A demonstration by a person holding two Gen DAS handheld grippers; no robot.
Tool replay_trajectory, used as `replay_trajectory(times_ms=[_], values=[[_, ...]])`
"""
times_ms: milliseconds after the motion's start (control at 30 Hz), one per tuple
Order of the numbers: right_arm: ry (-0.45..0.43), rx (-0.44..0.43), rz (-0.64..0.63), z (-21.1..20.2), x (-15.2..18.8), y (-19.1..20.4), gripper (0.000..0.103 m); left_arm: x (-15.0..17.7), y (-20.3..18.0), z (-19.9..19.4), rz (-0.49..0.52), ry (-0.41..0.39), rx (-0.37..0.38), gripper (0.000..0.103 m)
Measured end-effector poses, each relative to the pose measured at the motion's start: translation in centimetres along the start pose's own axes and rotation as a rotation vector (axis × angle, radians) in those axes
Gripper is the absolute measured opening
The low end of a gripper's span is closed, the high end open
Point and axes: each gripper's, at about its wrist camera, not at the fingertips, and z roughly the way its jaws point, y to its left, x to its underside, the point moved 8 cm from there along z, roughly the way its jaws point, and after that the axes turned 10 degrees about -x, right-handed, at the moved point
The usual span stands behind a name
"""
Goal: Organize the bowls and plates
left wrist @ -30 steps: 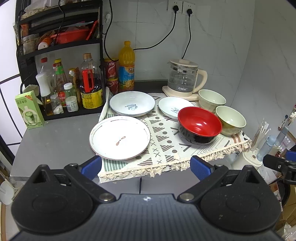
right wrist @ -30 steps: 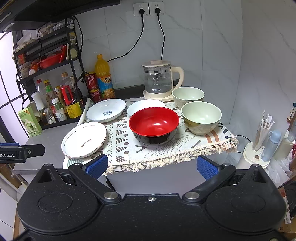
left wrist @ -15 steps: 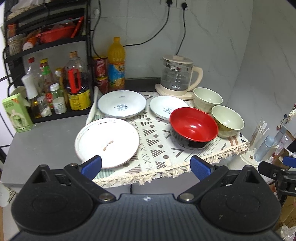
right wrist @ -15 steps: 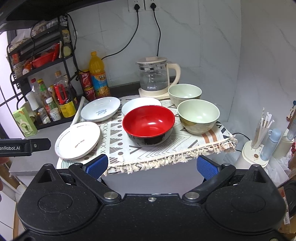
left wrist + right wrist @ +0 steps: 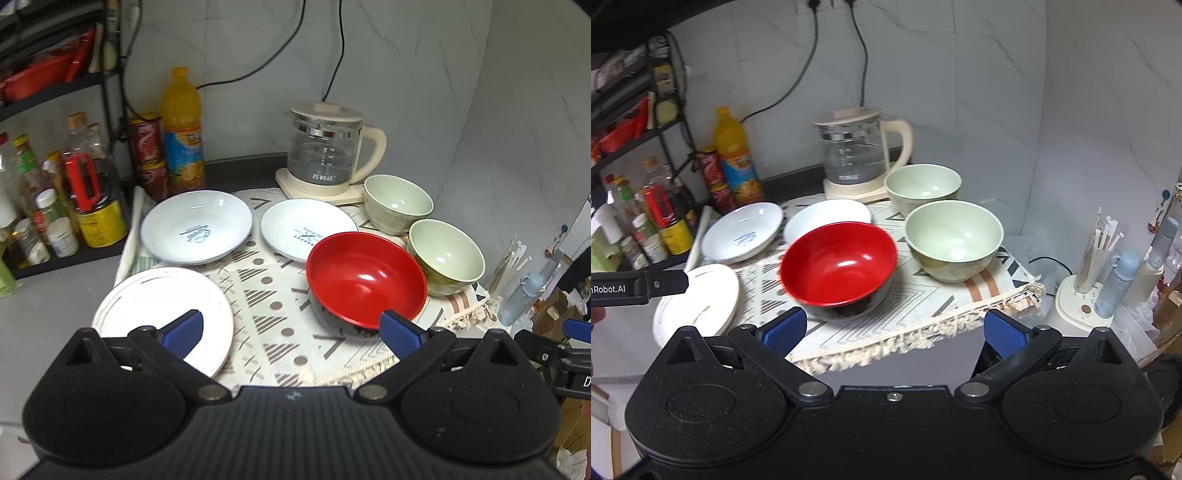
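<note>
Six dishes: three plates and three bowls, all resting rim-up on the patterned cloth (image 5: 273,295) that covers the right part of the tabletop (image 5: 48,314).
Plates, count 3: flat white plate (image 5: 162,306) at the cloth's front left corner, overhanging onto bare tabletop; large shallow white plate (image 5: 195,230) behind it near the cloth's left edge; small shallow white plate (image 5: 306,229) at the cloth's centre rear.
Bowls, count 3: red bowl (image 5: 365,284) near the cloth's front edge, its rim overlapping the small shallow white plate as seen from the left wrist; near green bowl (image 5: 445,256) by the cloth's right edge; far green bowl (image 5: 397,203) at the cloth's rear right corner.
Orientation: every dish is round, with no long axis; openings face up.
Contents: all three bowls and all three plates hold nothing visible; printed marks show inside the two shallow plates.
Kettle: one glass kettle (image 5: 327,155) on a cream base at the tabletop's rear edge, beside the far green bowl.
Bottles: one orange drink bottle (image 5: 183,129) and several condiment bottles along the rear left; exact count cannot be told.
Left tongs (image 5: 291,328): spread wide, holding nothing, above the cloth's front edge between the flat white plate and the red bowl.
Right tongs (image 5: 894,328): spread wide, holding nothing, at the cloth's front edge before the red bowl.
</note>
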Motion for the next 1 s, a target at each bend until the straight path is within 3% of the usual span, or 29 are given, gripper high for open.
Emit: replay_trajectory(times_ms=[633,867,1000], values=[[0.095,0.021,0.127,10.2,-4.9,-4.7,0.103,-6.8,-4.4,12.4,0.062,0.142,0.073,0.100],[0.113,0.076,0.230,12.0,-5.6,-7.4,0.103,-8.8,-7.4,15.5,0.109,0.189,0.165,0.096],[0.118,0.077,0.363,12.8,-5.4,-9.6,0.101,-9.7,-10.3,16.6,0.168,0.194,0.239,0.090]])
